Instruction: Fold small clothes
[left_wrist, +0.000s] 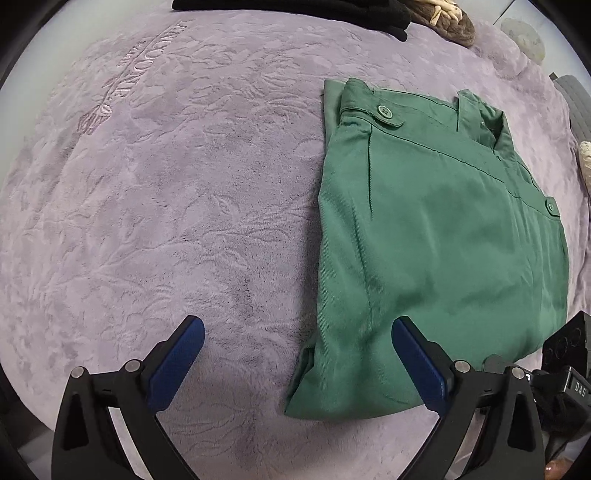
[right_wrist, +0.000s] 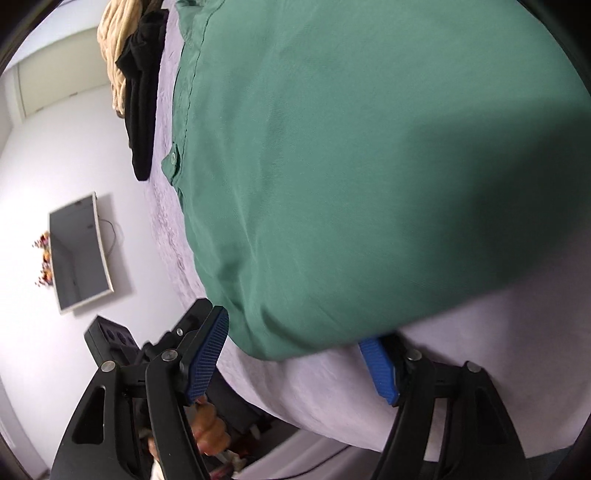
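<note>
Left tongs (left_wrist: 297, 363): wide apart, pointing steeply down, nothing between the pads. Left pad (left_wrist: 177, 363) is over bare blanket (left_wrist: 155, 206); right pad (left_wrist: 421, 363) is over the near corner of the shorts (left_wrist: 436, 236). No visible contact with the cloth.

Shorts: green, folded into a rough rectangle, flat on the purple embossed blanket, ahead and to the right of the left tongs. Waistband at the far end, with a button tab (left_wrist: 386, 110); a second button (left_wrist: 551, 206) sits on the right edge. Near folded edge lies between the left tongs' pads, closer to the right one.

Right tongs (right_wrist: 297, 341): also apart, somewhat narrower than the left. View is rolled and close in, so the shorts (right_wrist: 369, 166) fill most of the frame. The near edge of the fold sits between the pads; the right pad (right_wrist: 380, 369) looks tucked under the cloth edge, the left pad (right_wrist: 208, 354) stands clear beside it. Blurred there, so I can't tell if either pad touches; no clamp visible.

A hand (right_wrist: 210, 424) shows behind the right tongs' left finger, on the other unit's handle.

Far past the left tongs: a black garment (left_wrist: 295, 9) and a tan knit piece (left_wrist: 447, 18) at the blanket's edge. The right view also shows a wall TV (right_wrist: 79, 251), left of the tongs.
</note>
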